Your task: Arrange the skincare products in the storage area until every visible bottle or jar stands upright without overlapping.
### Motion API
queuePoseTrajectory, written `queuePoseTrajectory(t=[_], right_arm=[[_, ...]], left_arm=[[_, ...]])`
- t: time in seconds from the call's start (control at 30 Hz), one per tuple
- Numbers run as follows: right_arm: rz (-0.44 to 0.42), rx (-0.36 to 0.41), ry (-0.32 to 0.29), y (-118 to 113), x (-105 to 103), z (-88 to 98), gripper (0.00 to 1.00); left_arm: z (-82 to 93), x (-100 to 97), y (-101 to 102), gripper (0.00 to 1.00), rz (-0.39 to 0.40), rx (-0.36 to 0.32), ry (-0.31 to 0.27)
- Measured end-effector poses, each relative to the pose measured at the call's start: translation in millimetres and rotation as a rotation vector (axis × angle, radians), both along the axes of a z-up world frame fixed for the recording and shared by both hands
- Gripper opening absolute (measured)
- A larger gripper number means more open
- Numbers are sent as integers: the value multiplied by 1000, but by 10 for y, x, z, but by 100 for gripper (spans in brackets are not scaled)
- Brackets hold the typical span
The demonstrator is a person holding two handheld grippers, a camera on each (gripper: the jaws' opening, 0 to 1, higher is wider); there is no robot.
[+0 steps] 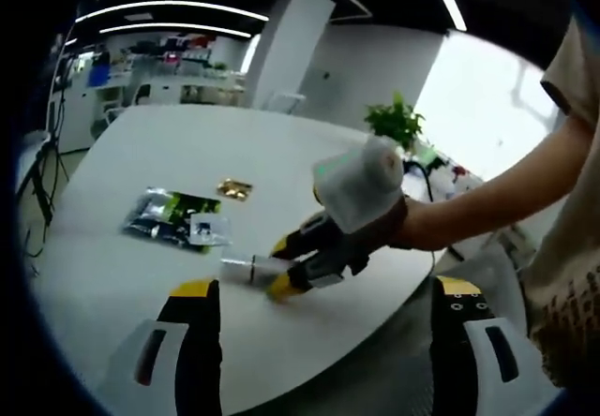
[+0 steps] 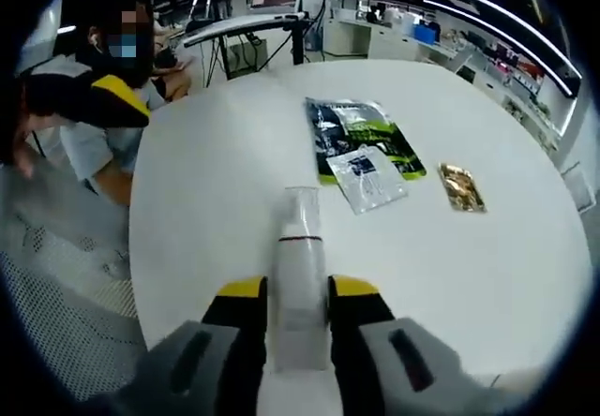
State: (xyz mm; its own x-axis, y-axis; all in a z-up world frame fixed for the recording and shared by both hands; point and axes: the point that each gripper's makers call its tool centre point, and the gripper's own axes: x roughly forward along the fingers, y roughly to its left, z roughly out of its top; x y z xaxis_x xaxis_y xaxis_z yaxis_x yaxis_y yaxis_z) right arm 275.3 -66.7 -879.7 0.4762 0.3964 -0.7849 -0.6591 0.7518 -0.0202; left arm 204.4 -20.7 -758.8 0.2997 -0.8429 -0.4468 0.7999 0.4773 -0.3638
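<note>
Left gripper view: its own two jaws rise from the bottom edge, yellow-tipped and set wide apart with nothing between them, so the left gripper stands open over the near rim of the white table. Beyond them the right gripper comes in from the right, held by a person's hand, and its yellow tips pinch a small pale bottle that lies on its side just above the tabletop; the bottle's far end is blurred and its label cannot be read. Farther back lie a dark green-and-black sachet with a small clear packet overlapping its corner, and a gold foil packet apart from both.

Right gripper view: the jaws are closed on the bottle, its body clamped between the yellow tips and its clear cap pointing away toward the sachet. The bottle's base is hidden between the jaws. The clear packet overlaps the sachet; the gold packet sits to the right
</note>
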Motion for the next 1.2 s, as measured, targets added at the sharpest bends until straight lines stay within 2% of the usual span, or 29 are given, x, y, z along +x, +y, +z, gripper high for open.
queuePoseTrajectory(t=[0.4,0.53,0.73,0.9,1.2], right_arm=[[-34,12,0,9,13,5,21],[-70,64,27,38,-5,38,21],[-88,142,9,158,-45,215,20],[-105,170,0,181,-98,307,20],[-145,246,-60,211,-252,622,20]], left_arm=[[9,32,21,91,20,-8,0],[10,38,25,90,23,-11,2],[35,55,35,89,39,-35,13],[67,67,42,89,51,-65,26],[144,124,70,89,100,-134,64]])
